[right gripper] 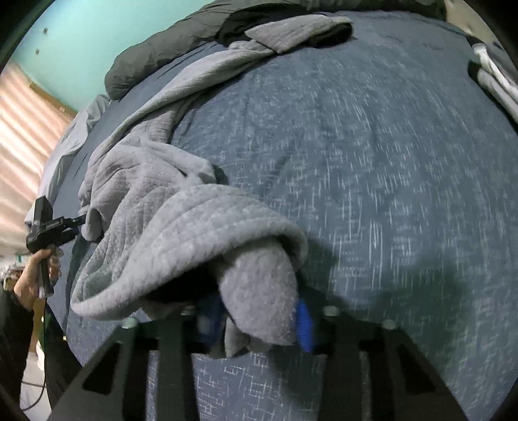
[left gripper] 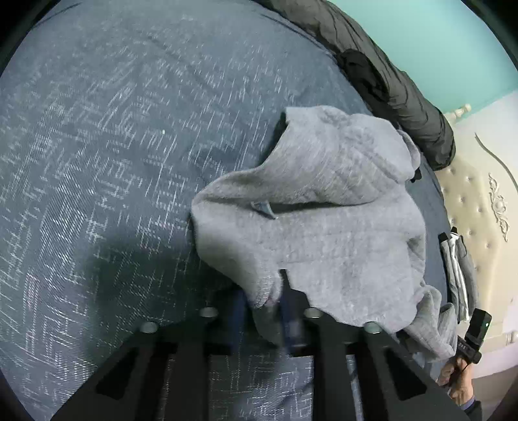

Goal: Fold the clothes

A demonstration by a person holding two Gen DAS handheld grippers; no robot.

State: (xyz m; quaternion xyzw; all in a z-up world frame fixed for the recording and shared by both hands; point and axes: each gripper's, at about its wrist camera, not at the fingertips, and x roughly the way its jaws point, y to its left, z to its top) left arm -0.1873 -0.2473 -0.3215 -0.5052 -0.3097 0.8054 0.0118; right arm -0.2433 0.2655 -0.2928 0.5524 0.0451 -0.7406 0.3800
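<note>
A grey fleece garment (left gripper: 323, 207) lies bunched on the blue bedspread (left gripper: 113, 145). My left gripper (left gripper: 270, 307) is shut on one edge of the garment, which drapes away to the right. In the right wrist view the same grey garment (right gripper: 181, 226) hangs in folds to the left. My right gripper (right gripper: 259, 317) is shut on another edge of it, and the cloth covers the fingertips. The right gripper also shows at the lower right of the left wrist view (left gripper: 474, 336), and the left gripper shows at the left of the right wrist view (right gripper: 74, 223).
A dark grey duvet (left gripper: 388, 74) lies rolled along the far side of the bed, with a black garment (right gripper: 239, 26) and another grey piece (right gripper: 291, 32) near it. Folded clothes (left gripper: 458, 275) lie by the cream tufted headboard (left gripper: 479, 200). The wall (right gripper: 81, 39) is turquoise.
</note>
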